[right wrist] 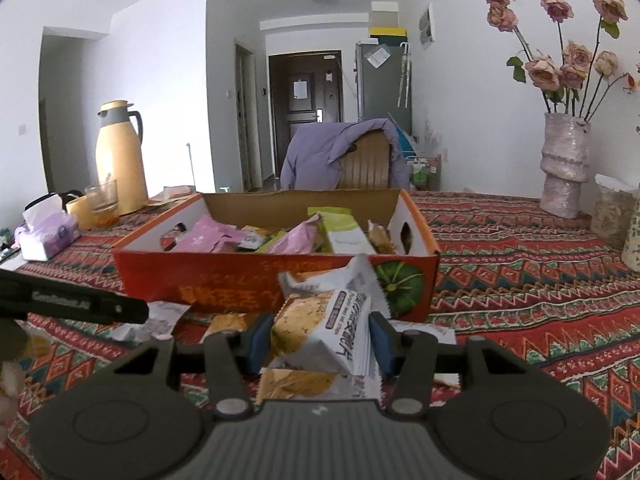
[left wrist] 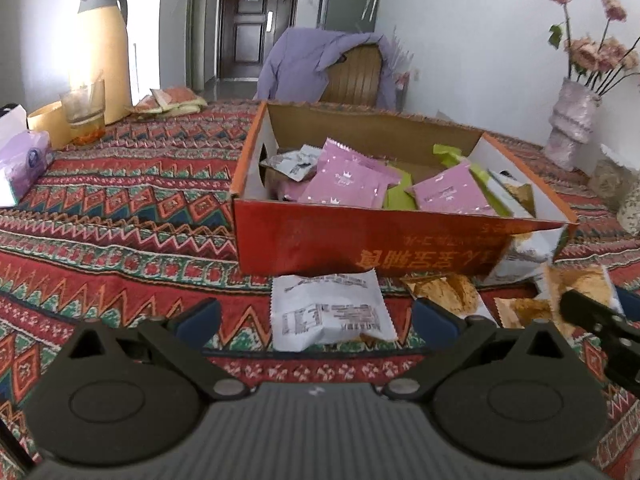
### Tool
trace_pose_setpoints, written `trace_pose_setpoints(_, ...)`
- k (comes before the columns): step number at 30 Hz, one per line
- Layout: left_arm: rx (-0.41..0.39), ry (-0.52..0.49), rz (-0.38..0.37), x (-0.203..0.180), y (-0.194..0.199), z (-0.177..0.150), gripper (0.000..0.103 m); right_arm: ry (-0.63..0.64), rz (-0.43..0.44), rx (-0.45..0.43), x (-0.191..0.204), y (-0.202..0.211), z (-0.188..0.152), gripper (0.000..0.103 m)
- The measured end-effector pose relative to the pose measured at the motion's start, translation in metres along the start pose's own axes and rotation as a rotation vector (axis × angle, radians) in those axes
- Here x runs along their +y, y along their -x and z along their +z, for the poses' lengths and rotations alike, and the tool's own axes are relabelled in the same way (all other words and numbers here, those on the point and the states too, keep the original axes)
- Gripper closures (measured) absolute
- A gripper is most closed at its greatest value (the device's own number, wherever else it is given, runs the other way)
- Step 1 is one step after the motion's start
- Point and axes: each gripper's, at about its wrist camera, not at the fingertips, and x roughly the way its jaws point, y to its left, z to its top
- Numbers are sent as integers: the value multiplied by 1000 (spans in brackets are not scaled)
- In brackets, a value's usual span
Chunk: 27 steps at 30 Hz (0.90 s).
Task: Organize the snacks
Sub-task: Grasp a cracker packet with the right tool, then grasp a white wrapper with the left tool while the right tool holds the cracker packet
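1. On the patterned table, a white packet (right wrist: 320, 332) is pinched between the pads of the right gripper (right wrist: 318, 340), just short of the red box (right wrist: 224, 276).
2. Left gripper (left wrist: 316, 320) is held wide and empty above another packet (left wrist: 330, 312).
3. The held packet should be lifted clear of the near wall, then released among the pink packets (right wrist: 212, 236).

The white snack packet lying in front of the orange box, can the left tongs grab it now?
Probably yes. The left tongs are open with the white snack packet lying flat on the tablecloth between their tips, and nothing covers it. The orange box sits just behind.
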Motion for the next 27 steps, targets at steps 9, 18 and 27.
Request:
trace_pose_setpoints(9,90,26,32,-8,-33,13,0,-21,-12,1,-7,-7,2,52)
trace_pose_setpoints(18,148,24,103,-14,-55,12,0,-47,-16,6,-13,-14,5,52)
trace_pose_setpoints(27,106,-23,121,-22,-48,8,28,-89,-22,13,-19,-22,7,52)
